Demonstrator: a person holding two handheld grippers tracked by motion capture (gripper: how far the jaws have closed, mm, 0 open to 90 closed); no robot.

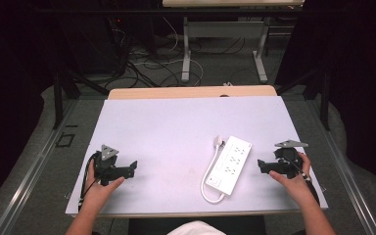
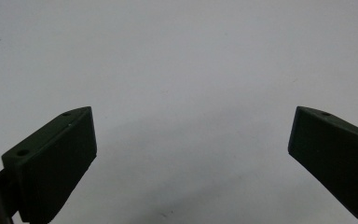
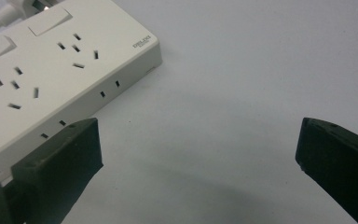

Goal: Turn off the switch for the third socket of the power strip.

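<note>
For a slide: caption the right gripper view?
Open right gripper poised beside a white power strip on the table.

The left gripper (image 2: 191, 135) holds its black jaws wide apart over what seems a bare pale tabletop (image 2: 186, 60).

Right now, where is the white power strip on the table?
In the high view, the power strip lies right of centre on the table, just left of the right claw.

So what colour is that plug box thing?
White. The power strip shows best in the right gripper view.
</note>
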